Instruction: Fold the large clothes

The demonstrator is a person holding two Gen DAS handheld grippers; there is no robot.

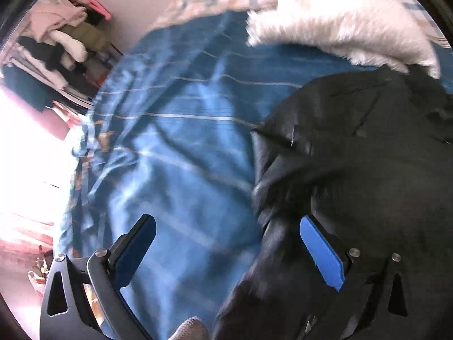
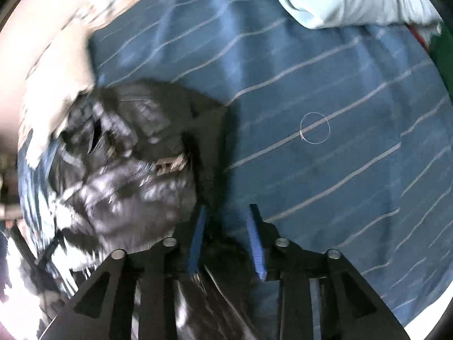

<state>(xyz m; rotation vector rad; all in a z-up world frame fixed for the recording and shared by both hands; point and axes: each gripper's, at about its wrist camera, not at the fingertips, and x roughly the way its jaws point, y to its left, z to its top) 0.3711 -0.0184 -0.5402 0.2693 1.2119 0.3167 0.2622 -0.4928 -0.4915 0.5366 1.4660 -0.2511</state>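
Jacket (image 1: 368,141), black, slick and limp on the bed (image 1: 175,130), should take best by an edge; my left tool (image 1: 226,249) gapes wide, my right tool (image 2: 226,240) stands half-spread, pinching nothing.

The left gripper (image 1: 226,243) hangs over a blue striped bedspread (image 1: 175,141) with its jaws wide apart and nothing between its 2 blue pads (image 1: 321,255). A black jacket (image 1: 368,155) lies rumpled under the right-hand finger. A white furry blanket (image 1: 339,19) touches the jacket's far edge.
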